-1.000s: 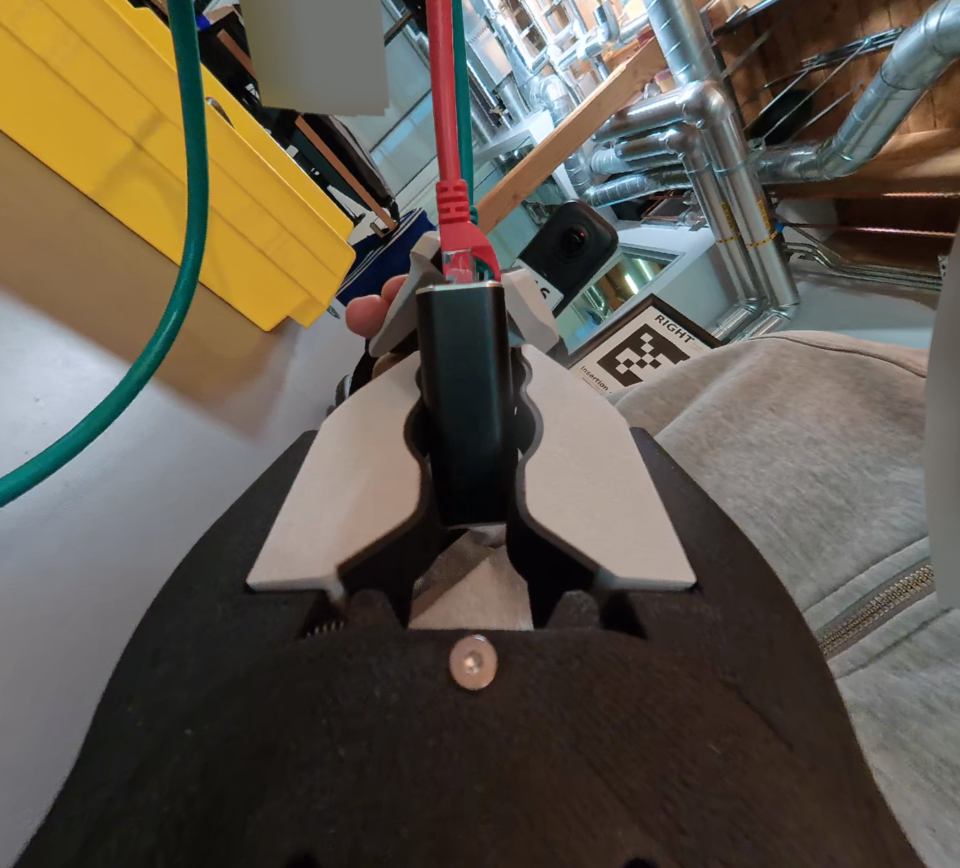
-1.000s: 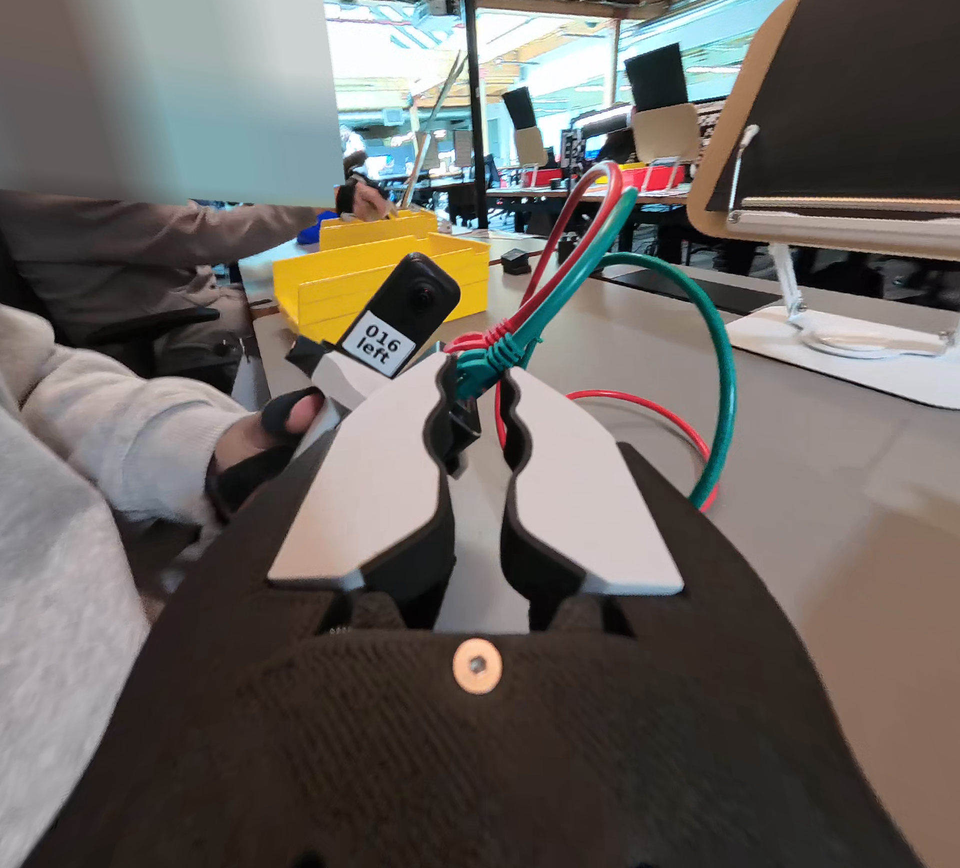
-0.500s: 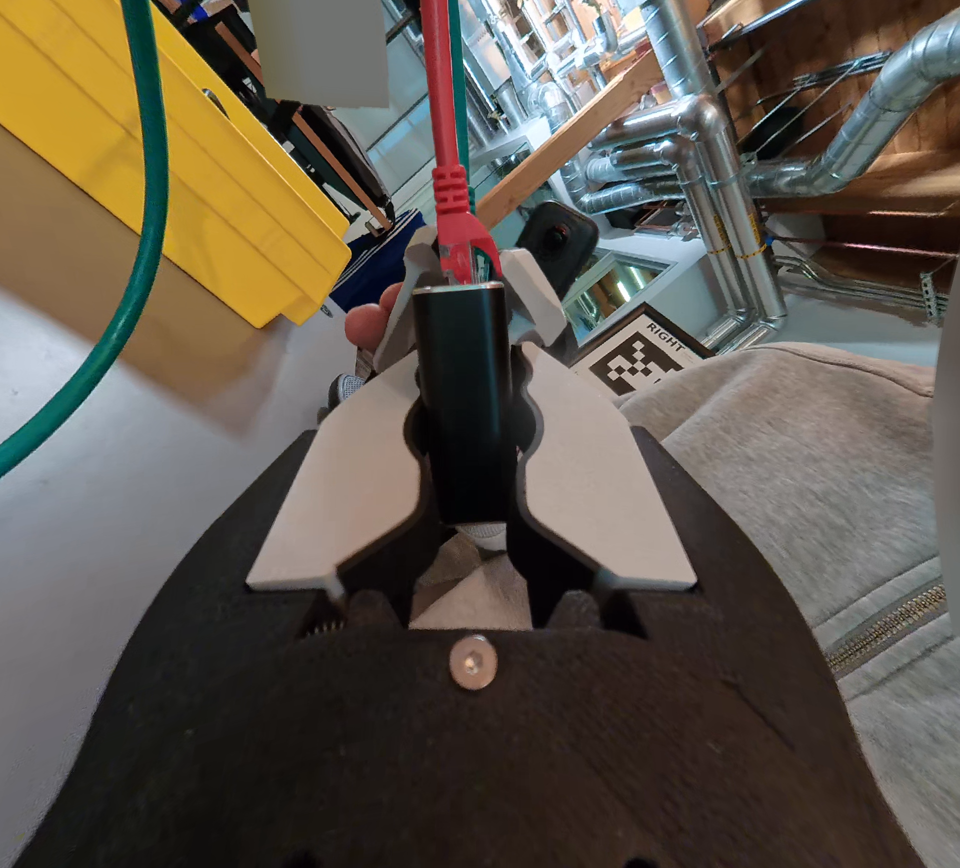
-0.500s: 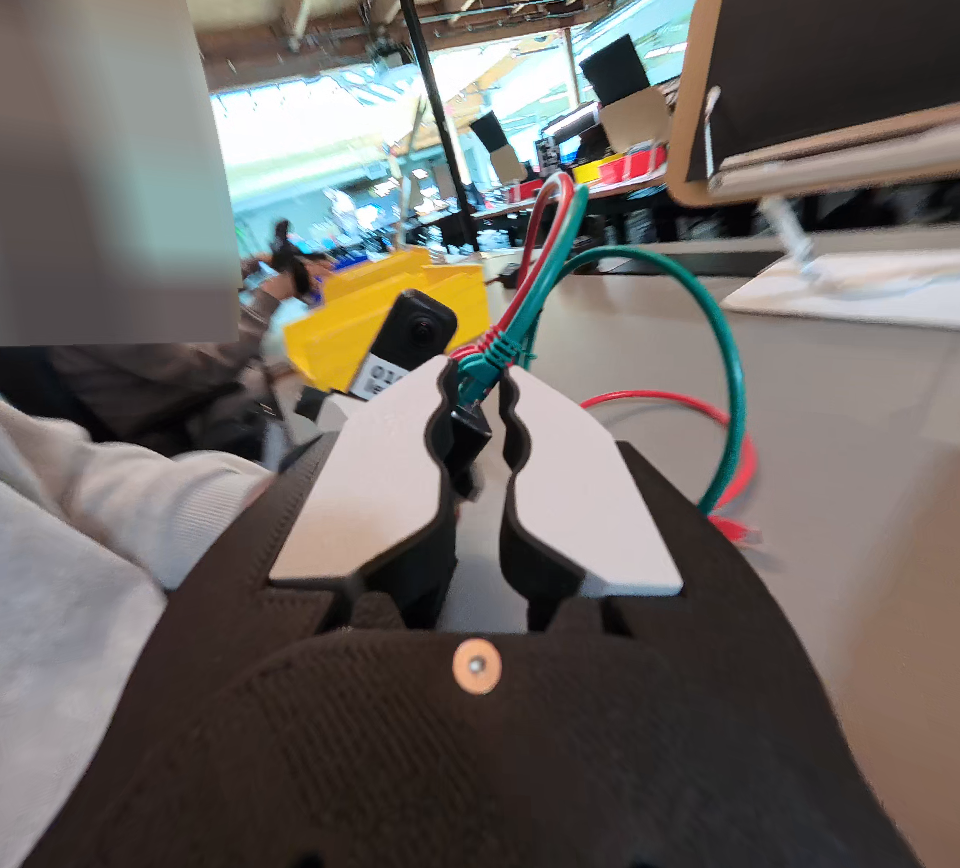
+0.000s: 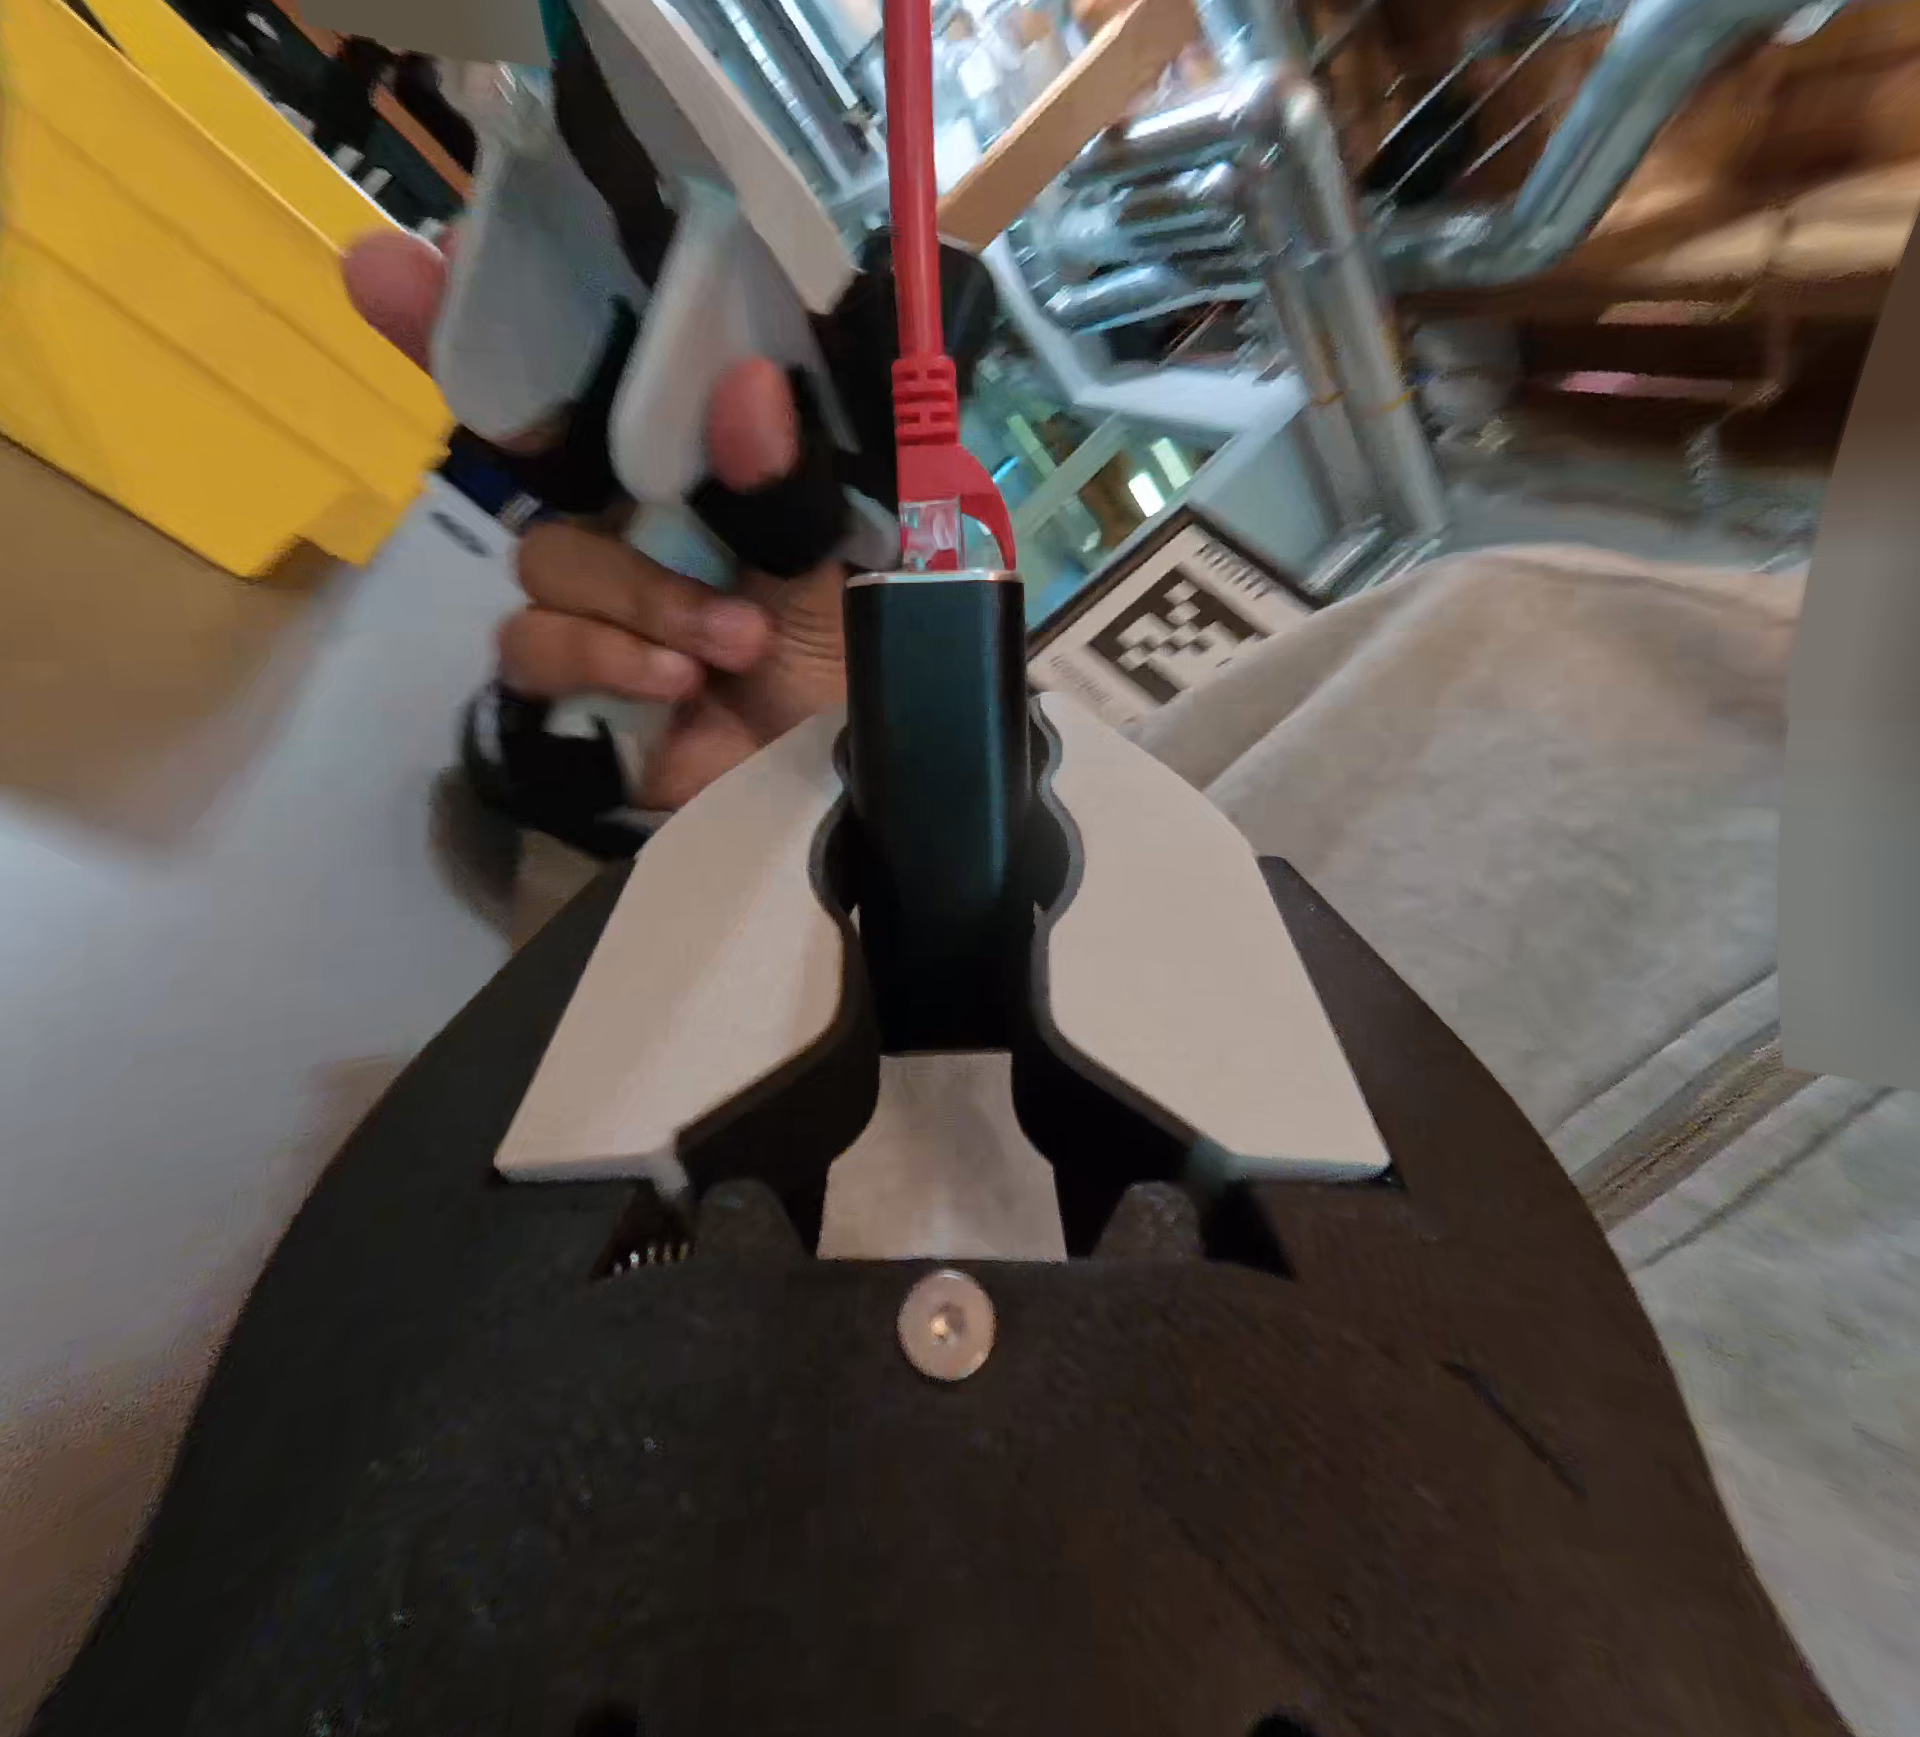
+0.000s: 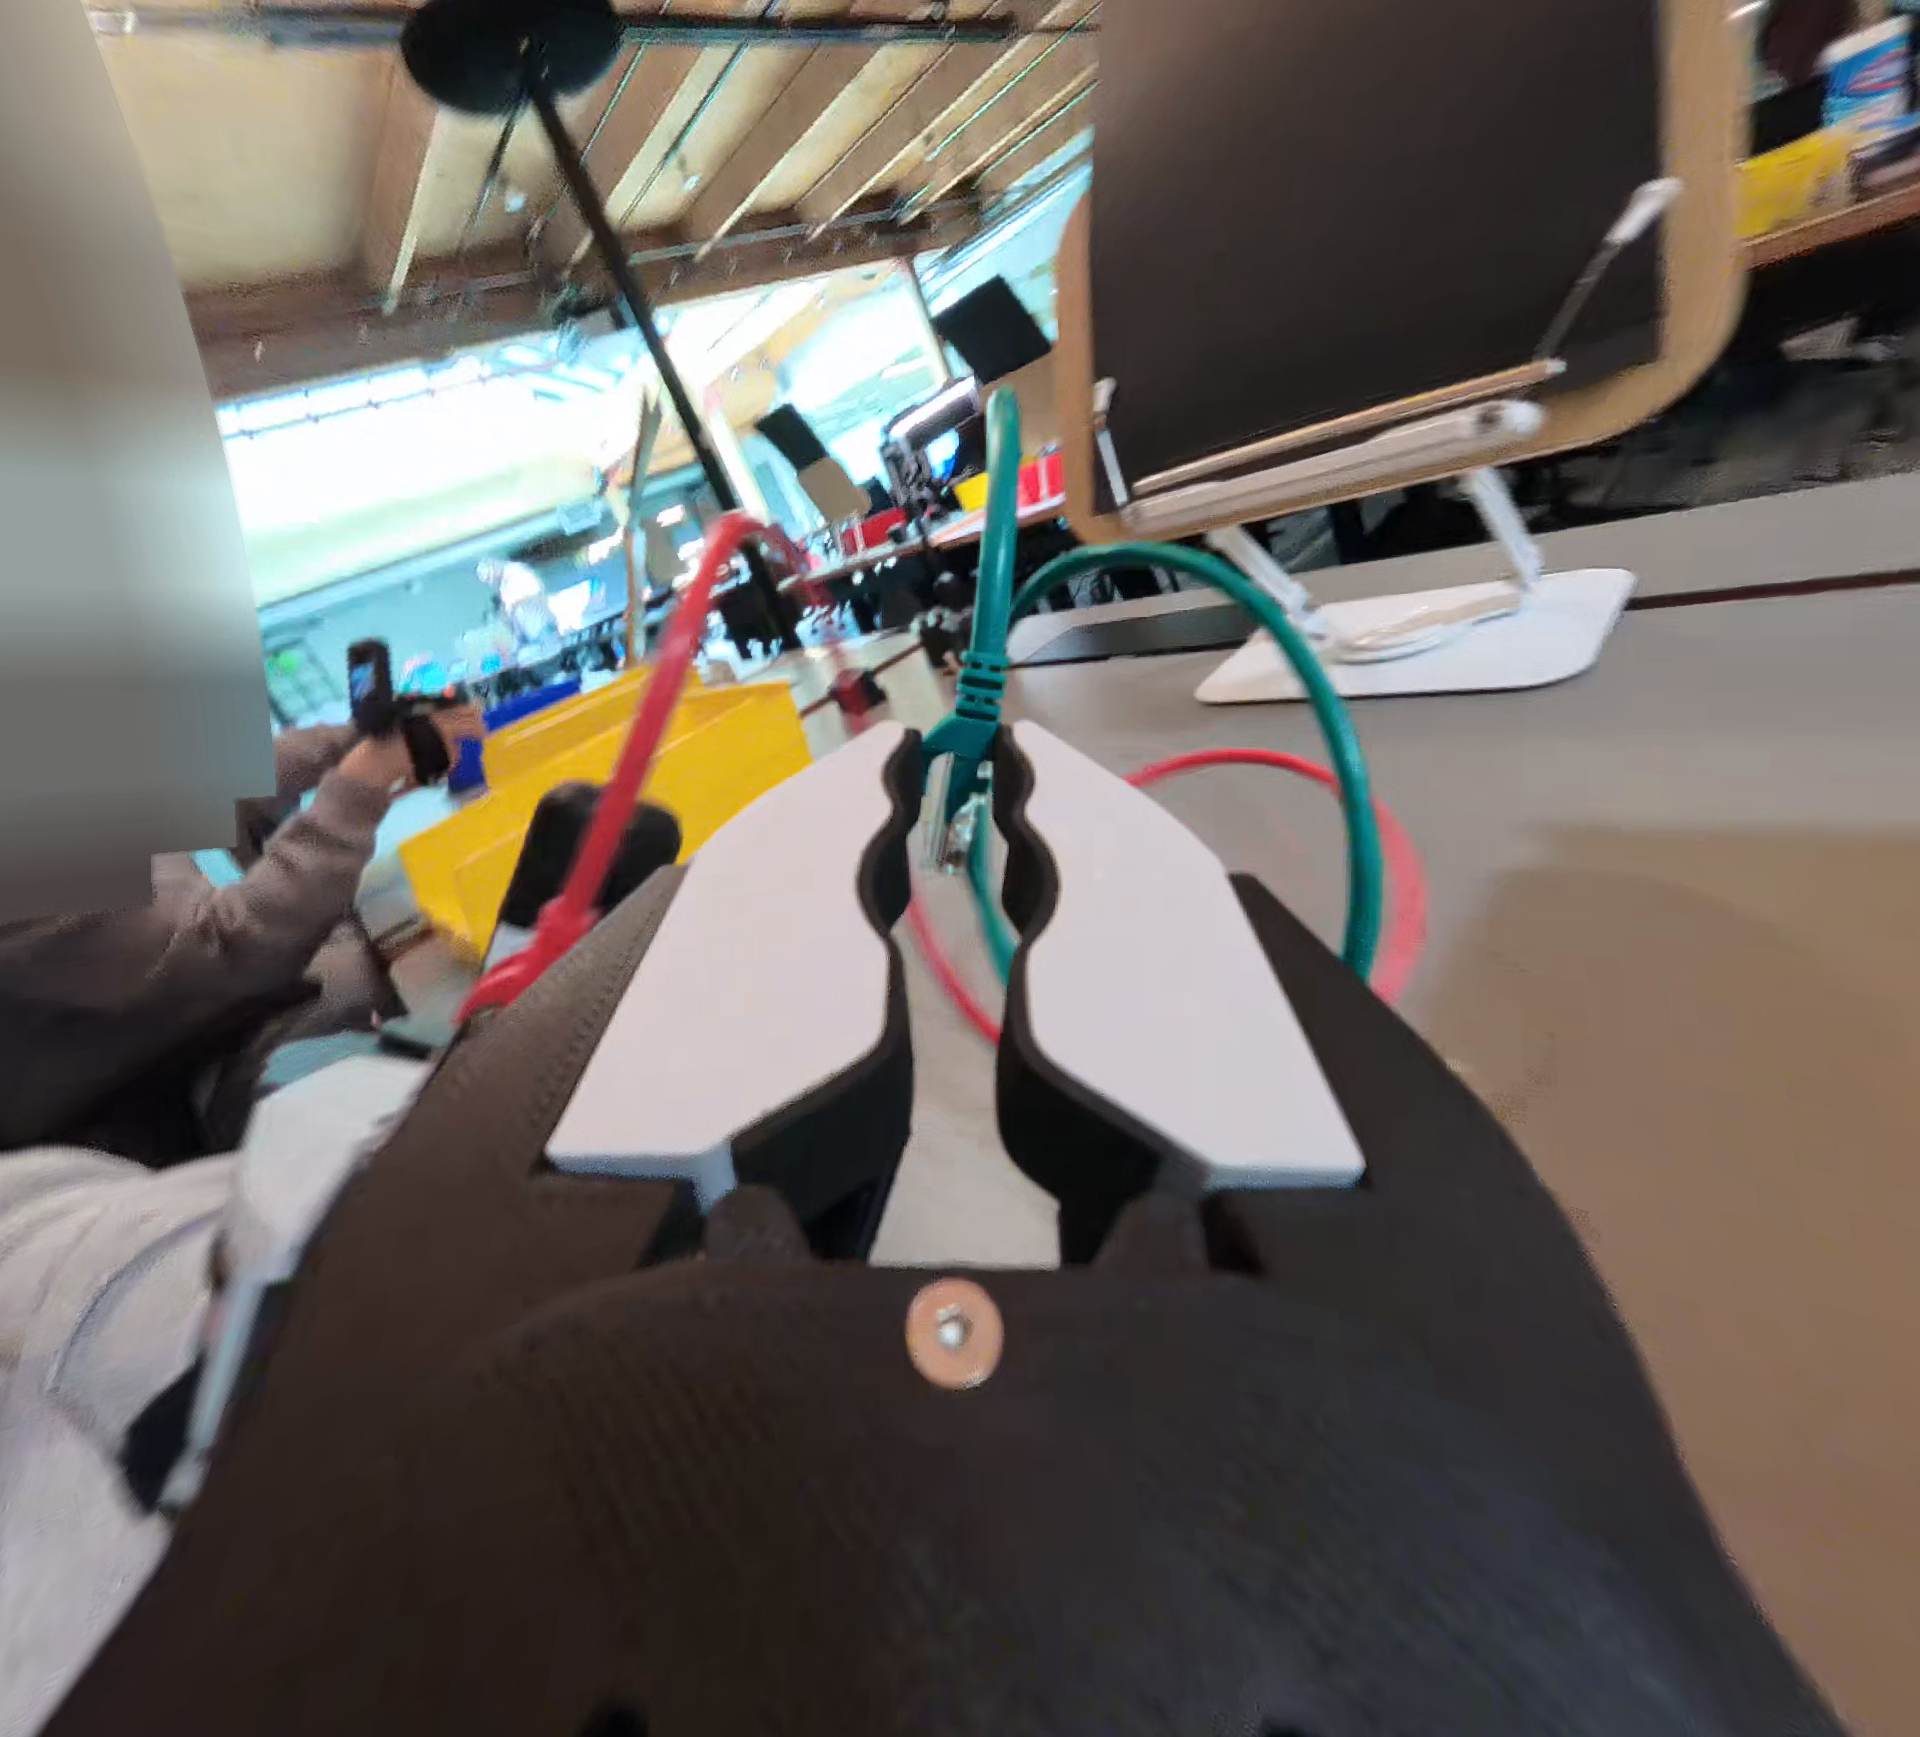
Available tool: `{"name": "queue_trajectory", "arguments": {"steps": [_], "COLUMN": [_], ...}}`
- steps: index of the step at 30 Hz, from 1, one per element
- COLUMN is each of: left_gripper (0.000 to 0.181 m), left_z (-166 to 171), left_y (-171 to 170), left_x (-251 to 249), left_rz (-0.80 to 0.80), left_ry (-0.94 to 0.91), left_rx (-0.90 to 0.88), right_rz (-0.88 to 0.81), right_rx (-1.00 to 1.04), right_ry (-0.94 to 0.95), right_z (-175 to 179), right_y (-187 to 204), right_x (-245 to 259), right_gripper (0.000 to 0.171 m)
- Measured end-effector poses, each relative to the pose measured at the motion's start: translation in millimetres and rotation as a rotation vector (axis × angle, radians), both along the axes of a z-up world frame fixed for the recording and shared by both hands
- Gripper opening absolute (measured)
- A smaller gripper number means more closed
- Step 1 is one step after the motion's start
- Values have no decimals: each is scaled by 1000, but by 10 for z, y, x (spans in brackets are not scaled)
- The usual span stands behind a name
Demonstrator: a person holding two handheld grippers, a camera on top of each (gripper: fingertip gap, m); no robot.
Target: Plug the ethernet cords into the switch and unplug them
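My left gripper [image 5: 940, 752] is shut on the black switch [image 5: 935, 856] and holds it upright, clear of the table. A red ethernet cord [image 5: 914, 129] is plugged into the switch's top end by its red plug [image 5: 940, 492]. My right gripper [image 6: 961, 752] is shut on the green cord's plug [image 6: 956, 794], which is free of the switch. The green cord [image 6: 1340, 752] loops over the table behind it. In the right wrist view the red cord [image 6: 665, 679] runs down to the left. The hand holding the right gripper [image 5: 623, 638] shows up and left of the switch.
A yellow bin [image 5: 156, 316] stands at the table's left side, also seen in the right wrist view [image 6: 623, 752]. A screen on a white stand [image 6: 1455, 638] is at the far right. A person in a grey sweater [image 5: 1455, 804] sits close by.
The right gripper has pulled the green plug out of the switch and moved away from it, up and to the left. The red plug stays in the switch.
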State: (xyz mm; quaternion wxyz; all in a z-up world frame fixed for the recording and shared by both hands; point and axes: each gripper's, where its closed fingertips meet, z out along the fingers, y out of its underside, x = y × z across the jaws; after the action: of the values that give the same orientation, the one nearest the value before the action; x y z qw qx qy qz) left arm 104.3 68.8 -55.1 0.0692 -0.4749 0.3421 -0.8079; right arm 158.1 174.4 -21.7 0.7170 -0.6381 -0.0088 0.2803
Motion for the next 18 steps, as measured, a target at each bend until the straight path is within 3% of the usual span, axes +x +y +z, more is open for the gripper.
{"name": "queue_trajectory", "arguments": {"steps": [4,10,18], "left_gripper": [27,27,26], "left_z": [29,-230,-281], "left_y": [465,1301,1469], "left_x": [-125,-268,-320], "left_rz": [139,412,471], "left_ry": [-35,99,112], "left_rx": [40,36,-55], "right_rz": [-38,-53,8], "right_rx": [104,241,490], "right_ry": [-147,37,93], "right_z": [170,416,1032], "right_y": [-19,-178,-564], "right_x": [-39,302,338], "right_gripper": [13,13,13]}}
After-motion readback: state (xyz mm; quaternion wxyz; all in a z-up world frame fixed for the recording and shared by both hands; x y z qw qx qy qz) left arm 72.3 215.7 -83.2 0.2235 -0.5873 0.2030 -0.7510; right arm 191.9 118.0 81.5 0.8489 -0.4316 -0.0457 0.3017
